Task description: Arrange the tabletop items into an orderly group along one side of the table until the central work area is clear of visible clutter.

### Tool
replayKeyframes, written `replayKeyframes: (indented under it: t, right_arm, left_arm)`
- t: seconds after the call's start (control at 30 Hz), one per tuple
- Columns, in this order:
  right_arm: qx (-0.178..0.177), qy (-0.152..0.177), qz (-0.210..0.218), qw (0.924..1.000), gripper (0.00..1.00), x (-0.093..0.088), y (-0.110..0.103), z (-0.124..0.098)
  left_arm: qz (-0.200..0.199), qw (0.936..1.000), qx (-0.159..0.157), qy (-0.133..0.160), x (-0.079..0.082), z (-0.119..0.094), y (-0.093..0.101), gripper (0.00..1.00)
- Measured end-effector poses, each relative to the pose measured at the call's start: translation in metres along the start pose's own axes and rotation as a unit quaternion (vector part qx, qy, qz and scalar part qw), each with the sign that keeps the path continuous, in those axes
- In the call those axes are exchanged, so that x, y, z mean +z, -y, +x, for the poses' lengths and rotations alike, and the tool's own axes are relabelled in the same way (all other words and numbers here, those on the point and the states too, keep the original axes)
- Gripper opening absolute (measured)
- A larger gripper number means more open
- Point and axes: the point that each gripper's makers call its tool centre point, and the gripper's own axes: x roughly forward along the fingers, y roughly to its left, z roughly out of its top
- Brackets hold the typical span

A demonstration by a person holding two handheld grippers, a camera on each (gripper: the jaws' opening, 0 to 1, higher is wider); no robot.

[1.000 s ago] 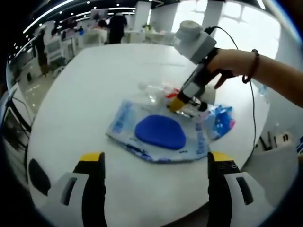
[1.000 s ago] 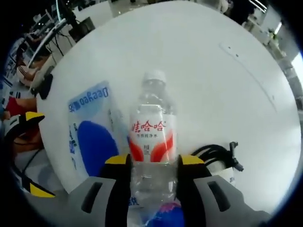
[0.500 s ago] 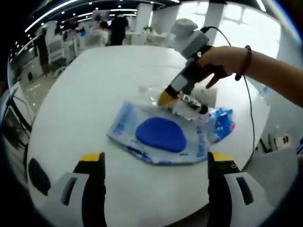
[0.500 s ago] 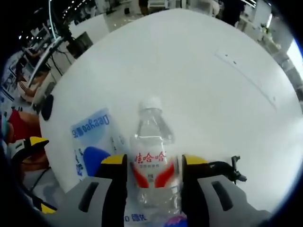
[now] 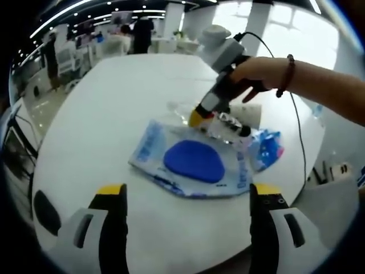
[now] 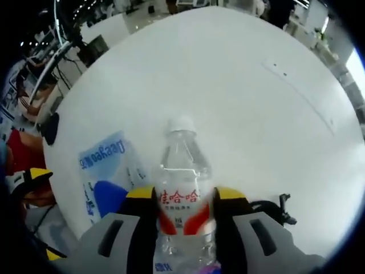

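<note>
Right gripper view: right gripper [image 6: 185, 201] clenches the clear ribbed plastic bottle [image 6: 183, 194] beside a glossy blue-printed pouch [image 5: 193, 161]; left gripper [image 5: 188, 197] gapes, holding nothing.

Round white tabletop [image 5: 114, 103] under my claws, a flat clear pouch [image 5: 194, 162] with blue print and a blue oval lying on it near the edge, a smaller blue packet [image 5: 267, 147] just beside it, a black cable [image 6: 268, 208] coiled at the rim
</note>
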Motion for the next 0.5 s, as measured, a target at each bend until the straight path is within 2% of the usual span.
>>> replayKeyframes:
  t: [0.07,0.23,0.3,0.33,0.5]
  right_arm:
    - [-0.005,0.01,-0.007,0.9999,0.36,0.002,-0.001,-0.001]
    - [-0.009,0.035,0.01,0.9993,0.34,0.005,-0.001,-0.006]
    - [-0.007,0.056,0.007,0.9984,0.34,0.009,-0.002,-0.011]
    - [-0.001,0.079,0.0,0.9968,0.34,0.016,-0.005,-0.014]
    - [0.0,0.11,-0.01,0.9939,0.33,0.021,-0.009,-0.028]
  left_arm:
    - [0.0,1.0,0.001,0.0,0.0,0.0,0.0,0.85]
    - [-0.004,0.9999,0.006,0.008,0.002,-0.002,-0.003,0.86]
    - [-0.005,0.9999,0.004,0.013,0.004,-0.002,-0.003,0.86]
    - [-0.005,0.9998,0.003,0.017,0.006,-0.002,-0.002,0.86]
    - [-0.003,0.9997,-0.006,0.023,0.009,-0.001,0.002,0.86]
